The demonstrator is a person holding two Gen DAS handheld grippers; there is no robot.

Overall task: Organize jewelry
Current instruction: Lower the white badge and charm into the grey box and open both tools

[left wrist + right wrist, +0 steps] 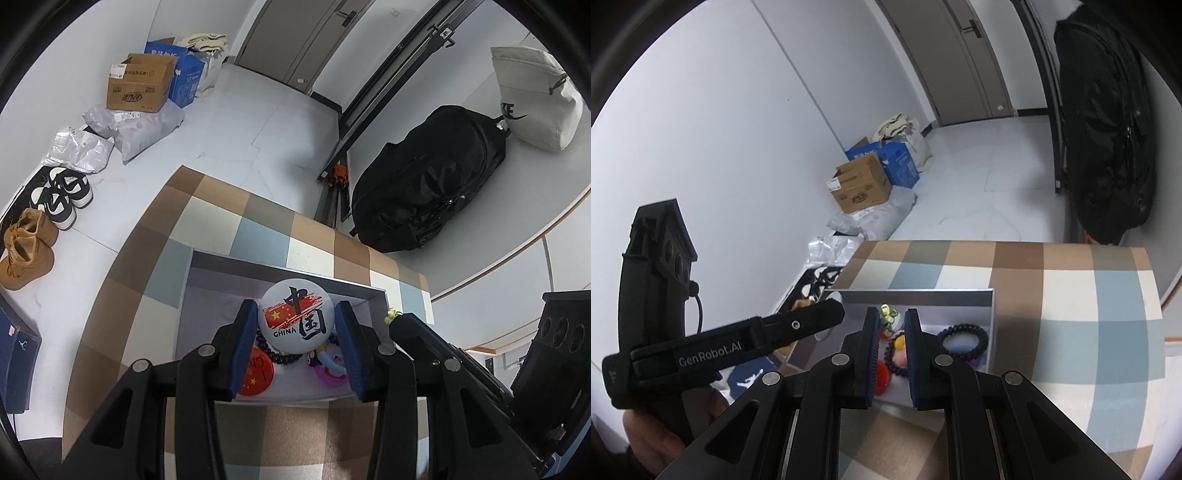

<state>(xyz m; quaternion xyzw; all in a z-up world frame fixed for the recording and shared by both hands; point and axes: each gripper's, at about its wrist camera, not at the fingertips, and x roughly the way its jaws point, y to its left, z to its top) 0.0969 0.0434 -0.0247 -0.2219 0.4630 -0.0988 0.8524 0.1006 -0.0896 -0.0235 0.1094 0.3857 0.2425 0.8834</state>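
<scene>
A round white China badge [296, 319] sits clamped between my left gripper [297, 325] pads, over the grey box [373, 291] near the checkered surface's far edge. My right gripper [891, 354], fingers slightly apart and empty, hovers just beside it.

The white round badge [296, 318] reads "CHINA" beside the large black characters 中国 and a red flag with yellow stars. The black strap [713, 352] on the other handheld device reads "GenRobot.AI". Print on the brown carton [138, 86] is too small to read
</scene>
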